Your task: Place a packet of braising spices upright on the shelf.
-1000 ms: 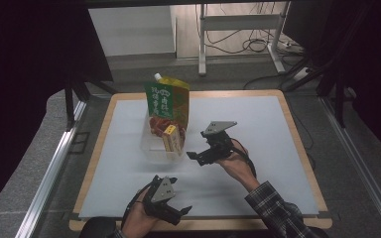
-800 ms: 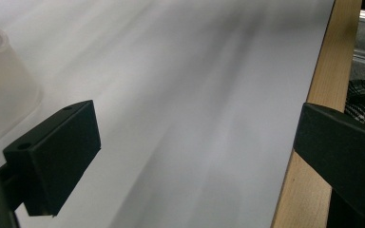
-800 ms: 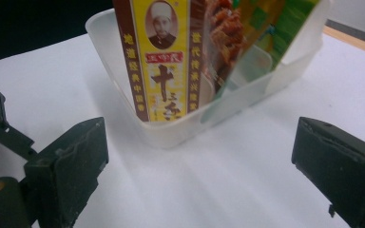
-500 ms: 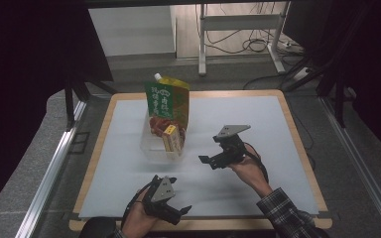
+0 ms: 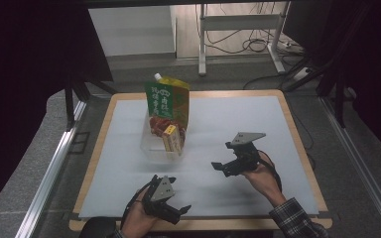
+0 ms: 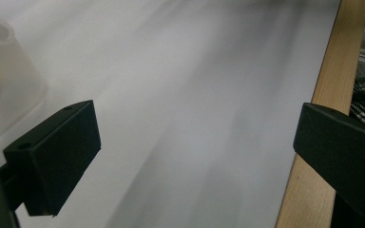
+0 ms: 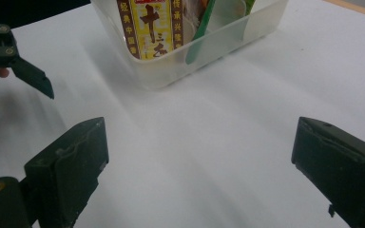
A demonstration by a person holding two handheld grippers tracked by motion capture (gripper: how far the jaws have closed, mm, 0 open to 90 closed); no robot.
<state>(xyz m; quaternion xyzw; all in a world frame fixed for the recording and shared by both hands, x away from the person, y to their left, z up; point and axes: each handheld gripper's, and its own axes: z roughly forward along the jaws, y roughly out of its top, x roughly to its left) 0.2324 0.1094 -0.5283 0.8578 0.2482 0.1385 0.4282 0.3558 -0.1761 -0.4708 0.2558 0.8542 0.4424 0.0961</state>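
Your right tool [image 5: 222, 167] is released, jaws spread wide with nothing between them, held low over the desk [image 5: 238, 124] and aimed at the clear plastic tub [image 5: 155, 148]. It sits well apart from the tub, on the tub's right and slightly nearer to you. Your left tool [image 5: 182, 210] is likewise released and empty, positioned on the near side of the tub, close to the desk's wooden front edge [image 5: 198, 224]; its own view shows the tub's corner [image 6: 0, 57] just beyond one jaw.

The tub stands on the white mat left of the desk's centre. Inside it a tall green pouch [image 5: 167, 101] stands upright at the far end, leaning a little, and a small yellow box [image 5: 170, 139] stands at the end nearest you.

Risks, as judged from here:
- The tub looks light and nothing steadies it; a push from one side would likely slide it across the mat.
- The pouch is top-heavy; a jaw brushing it could tip it out or over the box.
- The box is narrow and sits close to the tub wall; a wide jaw could catch the wall instead.
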